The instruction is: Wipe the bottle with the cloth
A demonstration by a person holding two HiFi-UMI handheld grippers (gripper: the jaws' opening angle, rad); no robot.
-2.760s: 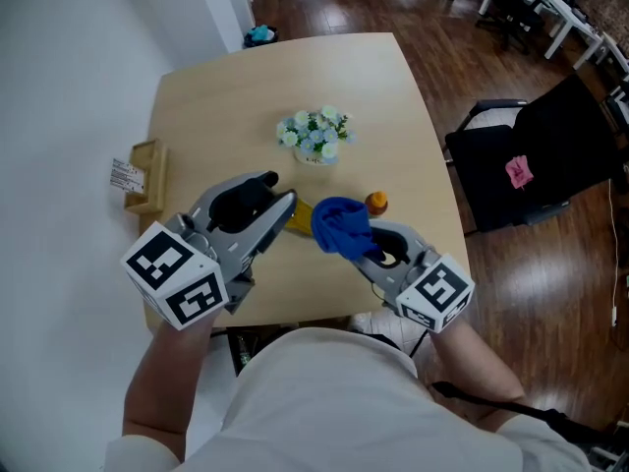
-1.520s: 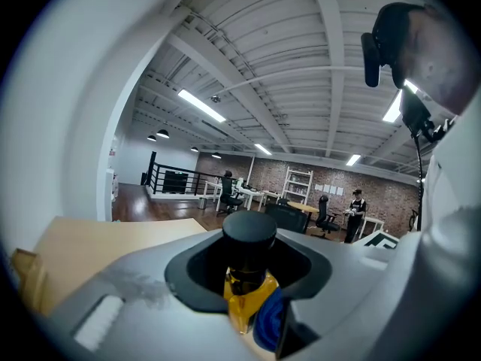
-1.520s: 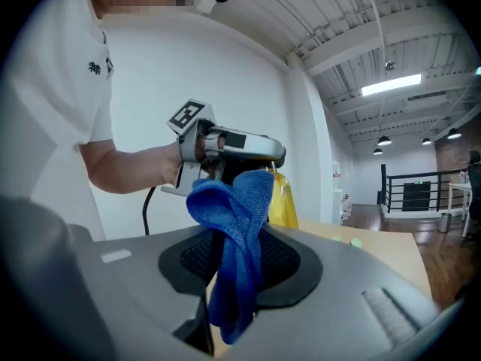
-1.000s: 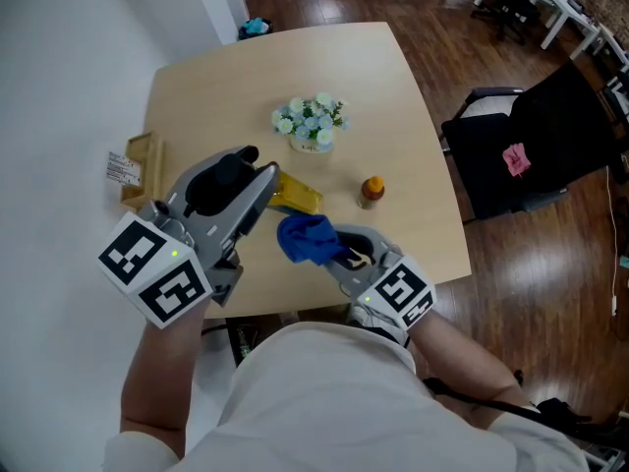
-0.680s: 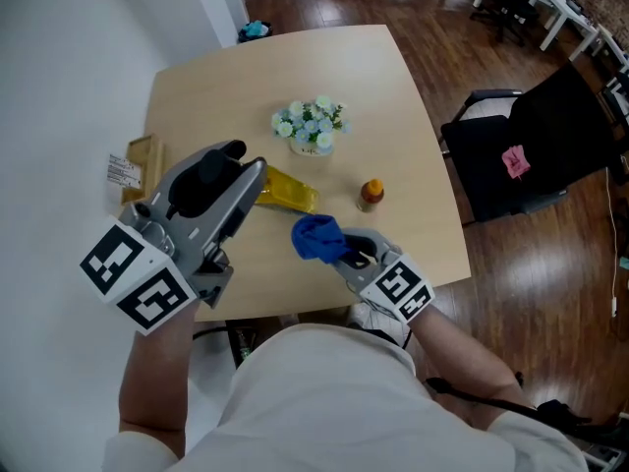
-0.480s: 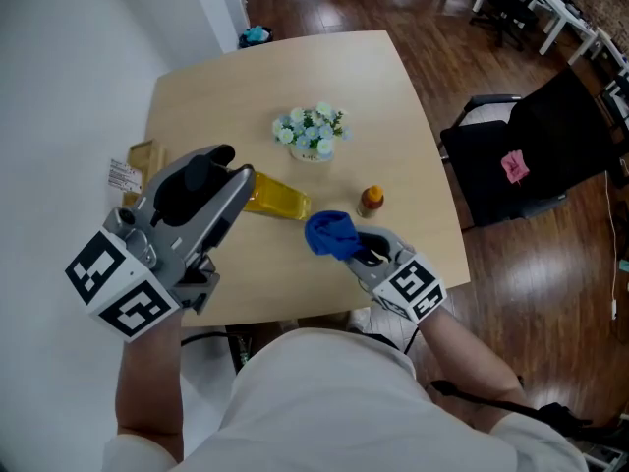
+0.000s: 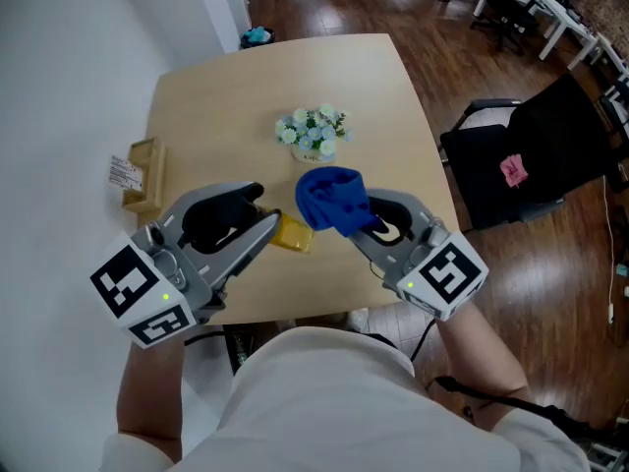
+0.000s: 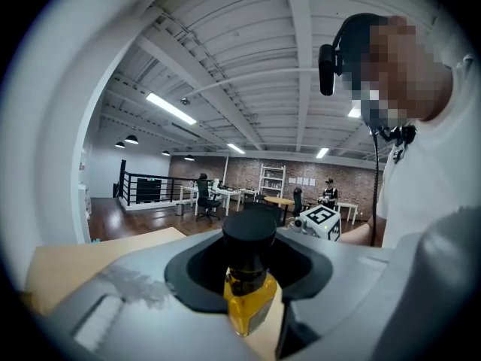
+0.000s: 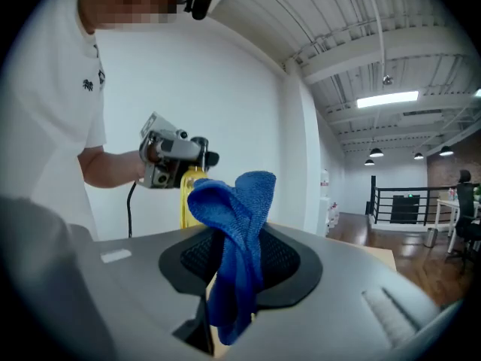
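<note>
Currently, the bottle point(image 7: 292, 234) is clamped by its neck in the jaws of the left gripper point(image 7: 267, 226) near the table's point(image 7: 216, 96) front edge, steadied for wiping by the cloth point(image 7: 331, 200) pinched in the jaws of the right gripper point(image 7: 362, 222).

Bare tabletop point(image 7: 221, 91) left of flower pot point(image 7: 314, 136)

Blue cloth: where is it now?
Head view, centre: the blue cloth is clamped in the right gripper, just right of the yellow bottle held by the left gripper.
</note>
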